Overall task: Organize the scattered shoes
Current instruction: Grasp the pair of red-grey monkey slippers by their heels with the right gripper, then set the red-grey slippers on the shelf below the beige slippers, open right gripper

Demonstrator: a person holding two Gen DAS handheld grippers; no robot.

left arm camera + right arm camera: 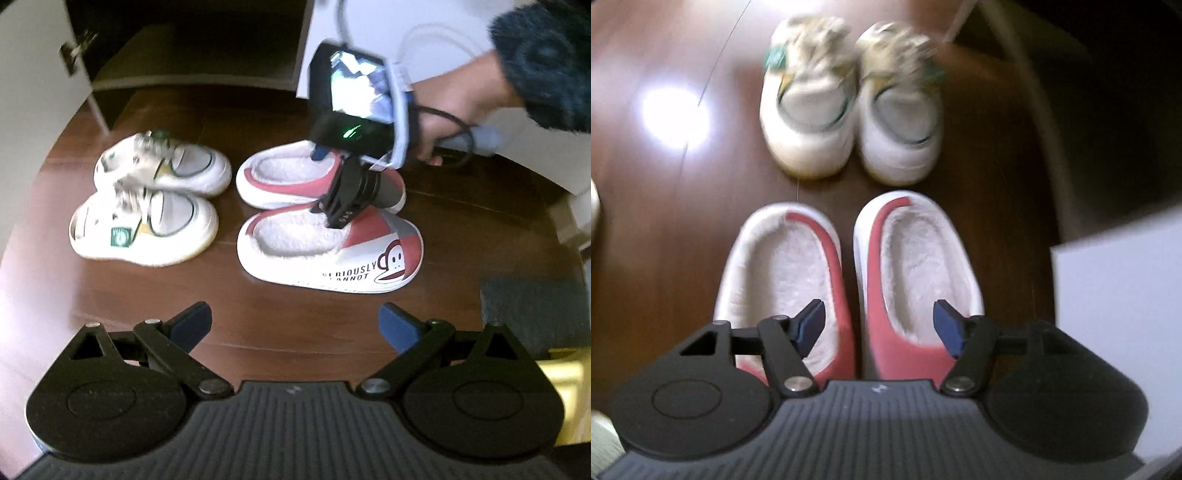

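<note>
Two red and white fleece-lined slippers, one nearer (328, 254) and one farther (291, 177), lie side by side on the brown wooden floor (295, 321). Two white sneakers with green trim, one nearer (144, 229) and one farther (162, 164), lie paired to their left. My left gripper (295, 326) is open and empty, hovering in front of the slippers. My right gripper (879, 325) is open above both slippers (783, 280) (916, 273), one finger over each opening. The right gripper also shows in the left wrist view (332, 184). The sneakers (809, 110) (901, 118) lie beyond.
An open dark cabinet shelf (199, 55) stands behind the shoes, with a white door (40, 66) at left. A white panel (1119, 325) is at right. A grey mat (535, 314) and a yellow object (565, 387) lie at the right edge.
</note>
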